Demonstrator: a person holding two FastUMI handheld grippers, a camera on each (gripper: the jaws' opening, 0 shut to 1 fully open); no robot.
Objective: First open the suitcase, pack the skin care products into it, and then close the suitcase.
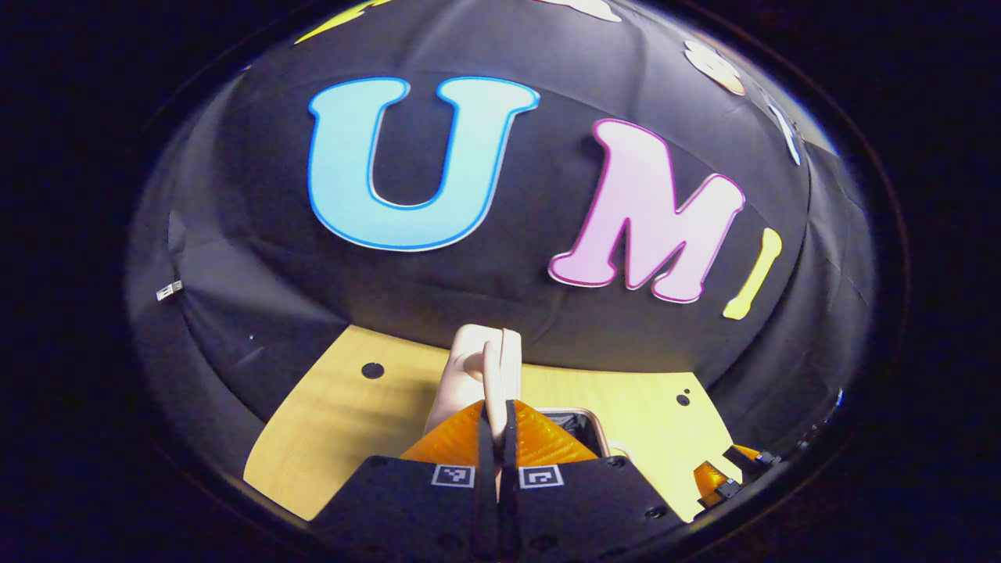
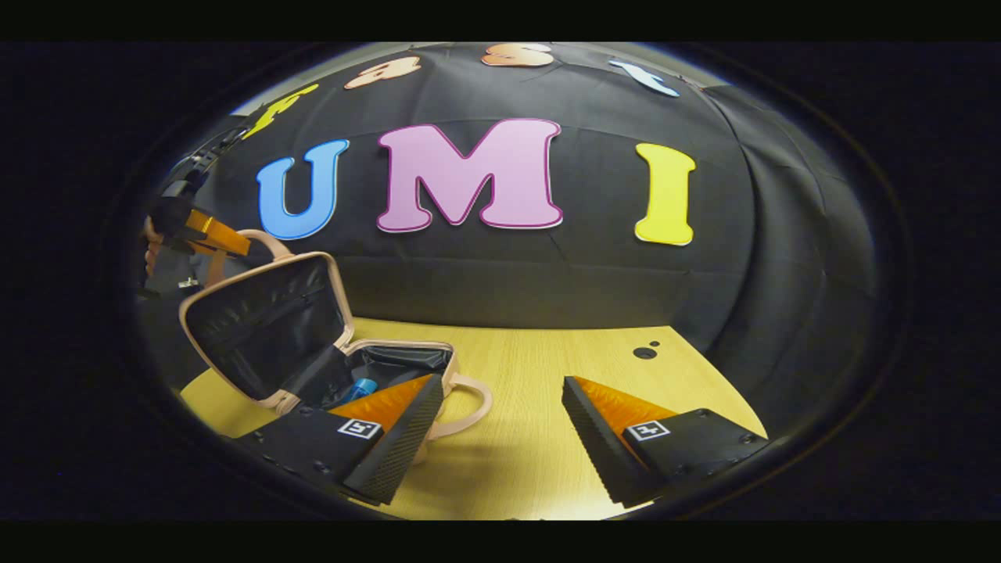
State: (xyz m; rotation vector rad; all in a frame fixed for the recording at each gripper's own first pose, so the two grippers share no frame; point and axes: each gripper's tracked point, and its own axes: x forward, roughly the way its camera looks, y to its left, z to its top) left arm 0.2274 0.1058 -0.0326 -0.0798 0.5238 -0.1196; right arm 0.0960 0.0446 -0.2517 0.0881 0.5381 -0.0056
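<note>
1. Your left tongs (image 1: pixel 497 438) are pinched on the lid handle (image 1: pixel 491 367), propping the lid (image 2: pixel 266 328) up.
2. Suitcase (image 2: pixel 391 367) sits open on the table (image 2: pixel 532 391), with a blue product (image 2: pixel 361 387) inside.
3. Your right tongs (image 2: pixel 500 438) are wide and empty, beside the suitcase; closing looks next.

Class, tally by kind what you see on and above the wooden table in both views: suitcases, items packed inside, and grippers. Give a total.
Open beige suitcase with black lining: 1
Blue skin care item inside the suitcase: 1
Grippers: 2, the left gripper shut on the suitcase lid's handle, the right gripper open above the light wooden table
Total: 4
</note>
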